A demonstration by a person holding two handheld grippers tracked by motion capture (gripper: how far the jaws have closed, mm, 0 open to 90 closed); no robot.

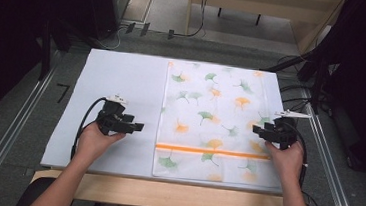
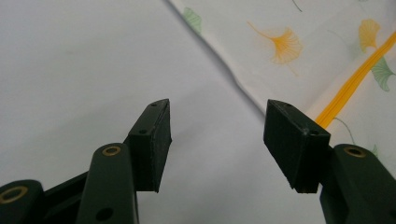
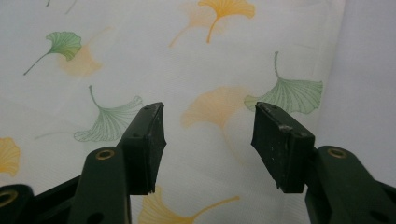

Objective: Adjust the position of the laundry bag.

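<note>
- Two views framed each claw; from the high view, the left claw (image 1: 136,126) and right claw (image 1: 259,131) flanked the leaf-print cloth (image 1: 214,121) on the table (image 1: 118,77).
- Left gripper view: jaws apart, empty, cloth edge (image 2: 233,79) ahead.
- Right gripper view: jaws apart over cloth (image 3: 205,116); a shallow pinch might slip off.

A thin white cloth bag (image 1: 214,121) printed with green and orange ginkgo leaves lies flat and spread out on the right half of the bench, its long sides running near to far. An orange zip (image 1: 212,151) crosses it from left to right close to its near end.
</note>
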